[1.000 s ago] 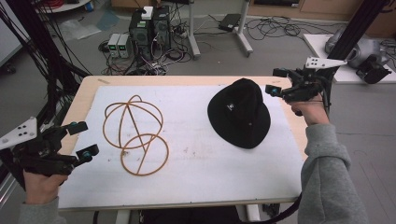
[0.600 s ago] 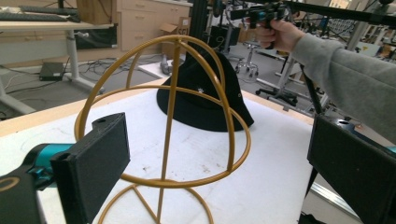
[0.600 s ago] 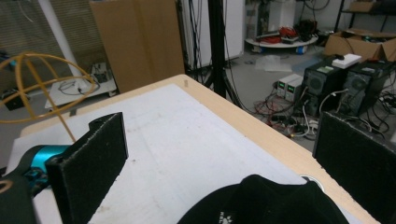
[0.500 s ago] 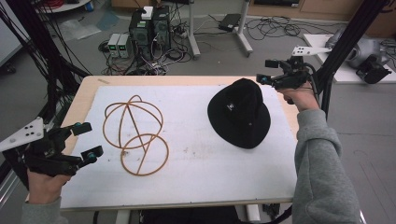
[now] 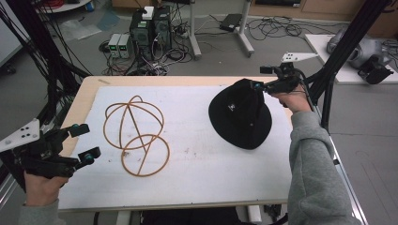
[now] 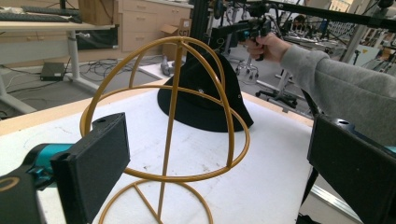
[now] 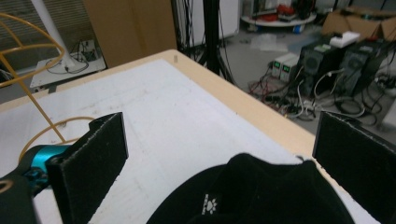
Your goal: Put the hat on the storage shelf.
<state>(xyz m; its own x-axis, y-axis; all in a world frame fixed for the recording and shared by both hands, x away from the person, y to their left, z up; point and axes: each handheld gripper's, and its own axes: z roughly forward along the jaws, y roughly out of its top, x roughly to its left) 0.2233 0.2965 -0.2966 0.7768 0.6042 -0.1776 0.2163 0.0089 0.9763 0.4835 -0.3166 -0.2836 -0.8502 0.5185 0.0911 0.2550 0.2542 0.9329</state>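
We see the right gripper (image 5: 263, 78) with its jaws spread wide and nothing between them. Just below and ahead of those jaws sits the crown of the black hat (image 7: 254, 196), a small white emblem on its front; in the right gripper view the hat's top rises into the gap between the two pads without touching either. From the high view, the jaw tips hang just over the far edge of the hat (image 5: 241, 115), which lies on the white mat (image 5: 206, 164) covering the table (image 5: 84, 96).

Beyond the right jaws, past the hat and across the mat, we see the golden wire hat stand (image 7: 28, 60), well apart from them.

The left gripper (image 5: 84, 140) also has its jaws wide apart and holds nothing. Straight ahead of them, framed between the two pads in the left gripper view, stands the wire hat stand (image 6: 175, 121), upright on its ring base, near the jaws but not touching. Behind the stand from this side we see the hat (image 6: 205, 100), and farther off the right hand (image 6: 268, 46) with its gripper above the hat's far side.
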